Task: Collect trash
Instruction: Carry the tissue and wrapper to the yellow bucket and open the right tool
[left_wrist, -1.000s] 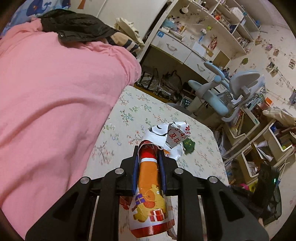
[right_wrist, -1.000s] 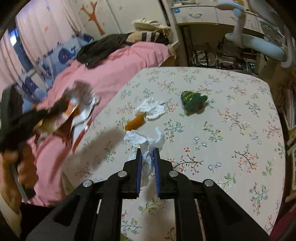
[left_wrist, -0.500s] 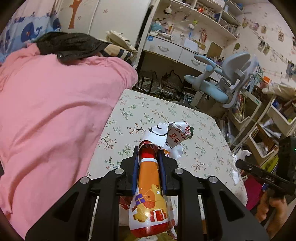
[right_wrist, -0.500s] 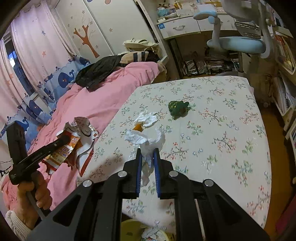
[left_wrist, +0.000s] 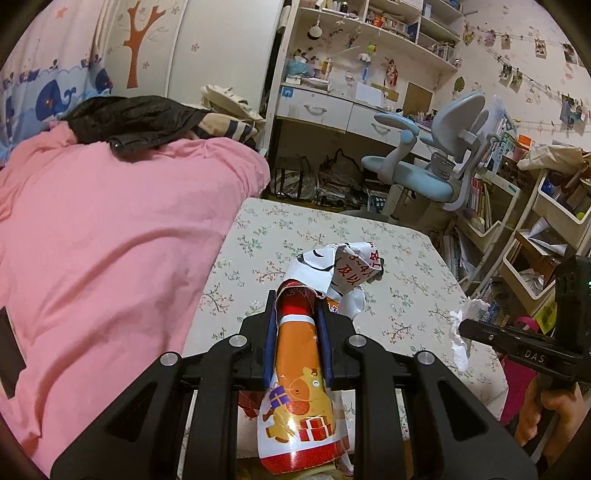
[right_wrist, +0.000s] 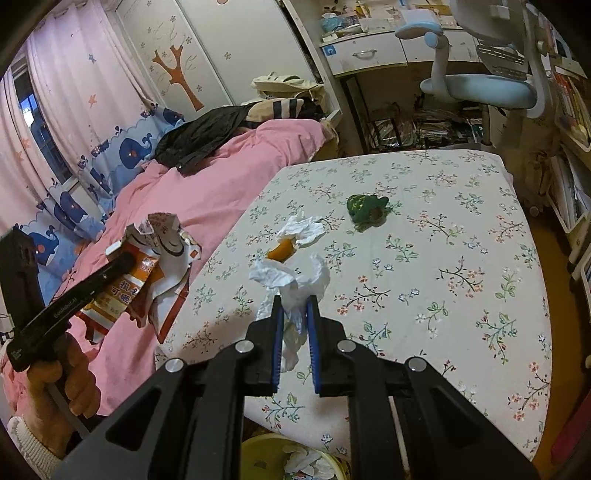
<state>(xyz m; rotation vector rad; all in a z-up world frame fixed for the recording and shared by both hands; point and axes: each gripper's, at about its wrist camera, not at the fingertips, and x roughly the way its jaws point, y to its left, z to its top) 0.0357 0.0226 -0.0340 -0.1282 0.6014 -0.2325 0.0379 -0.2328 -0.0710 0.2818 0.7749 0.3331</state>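
Wrapper-holding fell to the left gripper (left_wrist: 295, 325), whose blue-padded jaws were closed tight across the middle of a crumpled snack wrapper (left_wrist: 299, 387). It was held off the edge of the table (right_wrist: 461, 258), at the side nearest the pink bedding (left_wrist: 110, 240), apparently so it could be carried to the bin rather than set down again. The wrapper looked glossy orange and red, printed with a cartoon animal and small gift boxes, with a torn white flap bearing red characters sticking out past the fingertips.

To its right, the right gripper (right_wrist: 294, 317) was pinched nearly closed on a wad of white tissue (right_wrist: 291, 277), lifted clear of the flowered cloth and hanging limp below the jaws. Directly beneath it, a yellow bin (right_wrist: 258, 448) showed at the table's near edge with white scraps already inside, which likely explained why both loads were held there.

Further right on the table, trash was left: a second crumpled tissue (right_wrist: 301, 229) touching an orange scrap (right_wrist: 281, 251), and well apart from them a dark green wrapper (right_wrist: 365, 208). By my judgement the collecting was roughly half finished.
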